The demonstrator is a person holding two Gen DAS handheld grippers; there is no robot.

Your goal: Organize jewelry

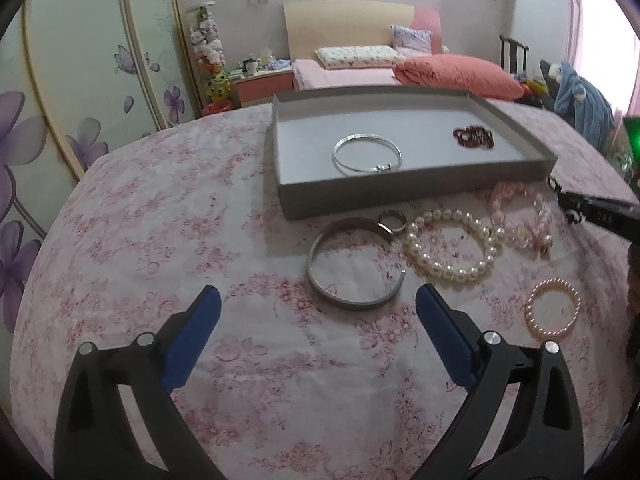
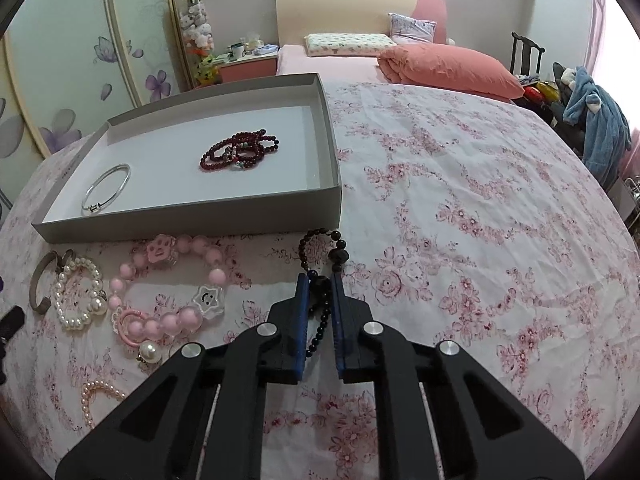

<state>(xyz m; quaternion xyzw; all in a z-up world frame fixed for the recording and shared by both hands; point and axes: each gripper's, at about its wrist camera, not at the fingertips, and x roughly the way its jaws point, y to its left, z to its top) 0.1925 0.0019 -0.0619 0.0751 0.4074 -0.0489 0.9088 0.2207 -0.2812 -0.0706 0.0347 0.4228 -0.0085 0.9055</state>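
**Dark beads pinched, cuff lined up**

Your right tool (image 2: 320, 284) is clamped on the dark bead bracelet (image 2: 320, 246), just before the grey tray (image 2: 192, 222). Your left tool (image 1: 318, 300) gapes wide, empty, straddling the silver cuff (image 1: 352, 266) on the flowered bench (image 1: 160, 240), ready to close.

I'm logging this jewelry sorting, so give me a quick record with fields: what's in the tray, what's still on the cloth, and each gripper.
tray: silver bangle, dark red bead strand
on cloth: wide silver cuff, white pearl bracelet, pink bead bracelet, small pearl bracelet
left gripper: open, empty, near the cuff
right gripper: shut on black bead bracelet
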